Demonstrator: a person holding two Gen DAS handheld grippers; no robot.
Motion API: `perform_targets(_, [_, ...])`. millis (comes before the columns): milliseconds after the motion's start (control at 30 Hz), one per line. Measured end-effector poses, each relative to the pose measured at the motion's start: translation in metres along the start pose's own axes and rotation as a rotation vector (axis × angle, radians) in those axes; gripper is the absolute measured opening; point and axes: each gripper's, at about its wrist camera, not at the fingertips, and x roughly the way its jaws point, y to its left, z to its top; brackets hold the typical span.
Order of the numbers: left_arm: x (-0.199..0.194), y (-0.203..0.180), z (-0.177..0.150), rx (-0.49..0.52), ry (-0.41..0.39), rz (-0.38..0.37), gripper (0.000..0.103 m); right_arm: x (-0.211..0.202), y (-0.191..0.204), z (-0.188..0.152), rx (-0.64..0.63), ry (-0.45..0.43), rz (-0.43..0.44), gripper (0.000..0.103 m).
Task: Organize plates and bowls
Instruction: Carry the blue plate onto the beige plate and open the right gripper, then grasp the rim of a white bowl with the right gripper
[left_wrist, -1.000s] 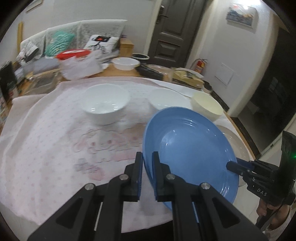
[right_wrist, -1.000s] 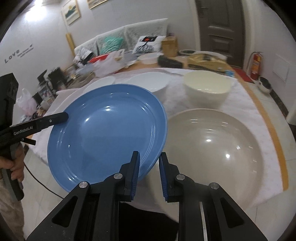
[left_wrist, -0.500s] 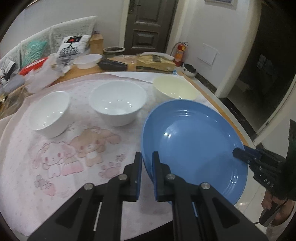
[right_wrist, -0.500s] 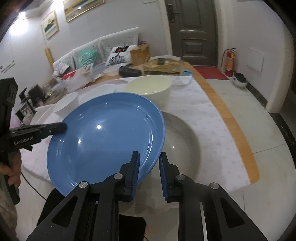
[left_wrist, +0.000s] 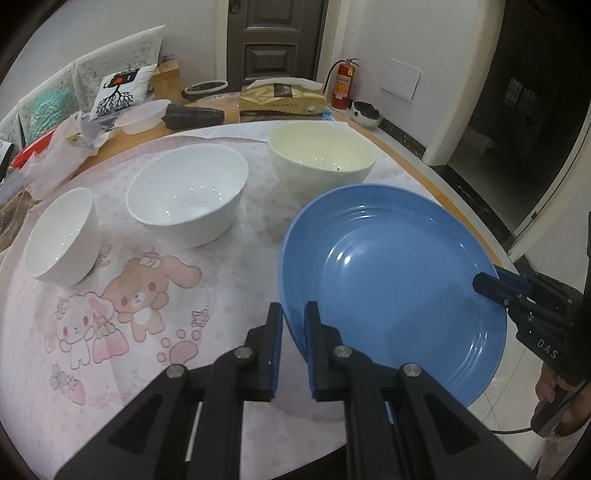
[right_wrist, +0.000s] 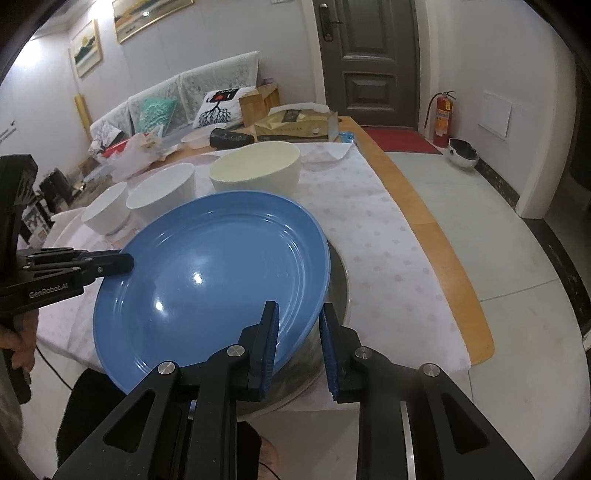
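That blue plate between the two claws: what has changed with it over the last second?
The blue plate has been carried sideways until it sits over the beige plate, which it now mostly covers. A second ago the two lay side by side. The left claw and right claw grip opposite rims as before. The three bowls have not moved on the cloth.

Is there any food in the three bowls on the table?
No. In the left wrist view the small white bowl, the bigger white bowl and the cream bowl all show bare insides.
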Motion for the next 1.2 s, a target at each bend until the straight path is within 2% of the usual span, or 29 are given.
perform_targets(267, [0.009,-0.002,0.004,0.015,0.009,-0.006,0.008,0.003,-0.003,0.000,-0.006,0.009,-0.031,0.019])
perform_targets(800, [0.016,-0.009,0.003,0.041,0.022,-0.005,0.011,-0.005,0.005,0.005,-0.028,-0.011,-0.011,0.022])
perform_targets(867, [0.012,-0.005,0.005,0.030,0.014,-0.016,0.013,-0.006,0.010,0.007,-0.033,-0.015,-0.005,0.026])
perform_targets(933, [0.005,0.001,0.008,0.026,0.001,-0.020,0.017,-0.007,0.016,0.011,-0.041,-0.023,0.005,0.034])
perform_targets(1000, [-0.006,0.012,0.012,0.014,-0.029,-0.021,0.027,-0.007,0.025,0.016,-0.061,-0.031,0.015,0.038])
perform_targets(1067, [-0.016,0.025,0.018,-0.004,-0.054,-0.018,0.029,-0.005,0.038,0.024,-0.088,-0.037,0.031,0.042])
perform_targets(1133, [-0.026,0.041,0.024,-0.025,-0.075,-0.008,0.030,-0.002,0.053,0.032,-0.119,-0.044,0.053,0.050])
perform_targets(1200, [-0.033,0.056,0.032,-0.041,-0.089,0.006,0.036,0.002,0.068,0.040,-0.150,-0.046,0.073,0.055])
